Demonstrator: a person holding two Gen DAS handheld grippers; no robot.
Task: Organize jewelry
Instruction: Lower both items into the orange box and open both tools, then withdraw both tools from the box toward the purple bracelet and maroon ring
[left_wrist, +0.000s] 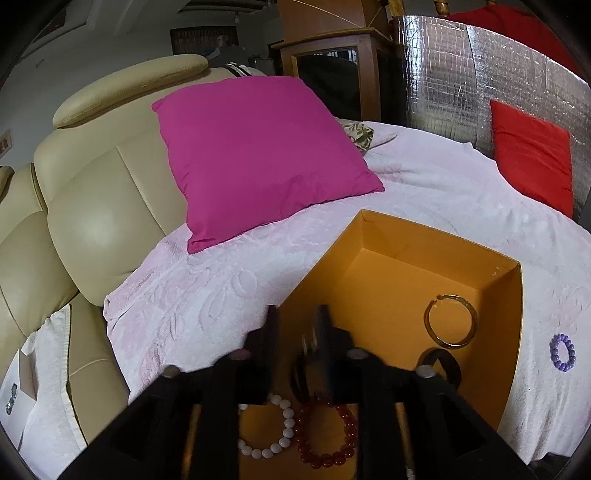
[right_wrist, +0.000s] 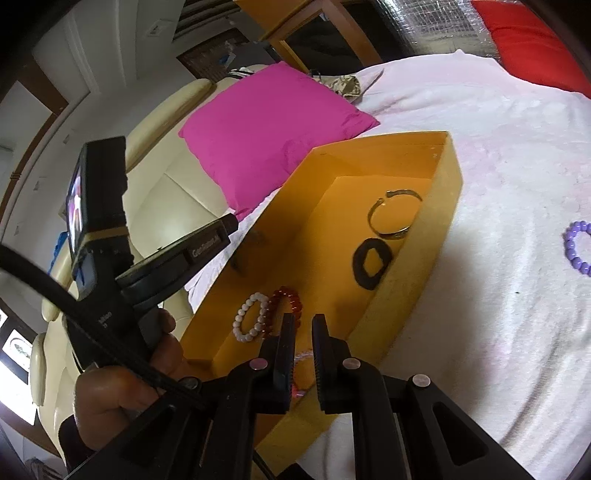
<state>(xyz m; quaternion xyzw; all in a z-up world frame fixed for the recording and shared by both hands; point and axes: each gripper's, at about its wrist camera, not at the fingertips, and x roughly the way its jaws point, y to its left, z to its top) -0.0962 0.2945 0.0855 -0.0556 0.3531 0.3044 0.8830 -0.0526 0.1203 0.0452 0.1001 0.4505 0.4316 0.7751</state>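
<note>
An orange box (left_wrist: 515, 332) (right_wrist: 448, 206) lies on the pink-white blanket. Inside it lie a white bead bracelet (left_wrist: 275, 430) (right_wrist: 251, 317), a red bead bracelet (left_wrist: 328, 435) (right_wrist: 286, 301), a gold bangle (left_wrist: 450, 320) (right_wrist: 393, 214) and a black band (left_wrist: 445, 365) (right_wrist: 371, 264). A purple bead bracelet (left_wrist: 562, 351) (right_wrist: 576, 248) lies on the blanket right of the box. My left gripper (left_wrist: 297, 325) hangs over the box's left corner, its jaws a little apart; a blurred dark thing (left_wrist: 304, 354) dangles at its right finger. My right gripper (right_wrist: 303, 328) is over the box's near end, open, with a pale pink bracelet (right_wrist: 304, 356) below it.
A magenta pillow (left_wrist: 258, 155) (right_wrist: 269, 125) leans on the cream leather sofa (left_wrist: 96, 206) behind the box. A red cushion (left_wrist: 532, 155) sits at the far right against a silver foil panel (left_wrist: 461, 74). The left hand and its gripper body (right_wrist: 110, 258) fill the right wrist view's left side.
</note>
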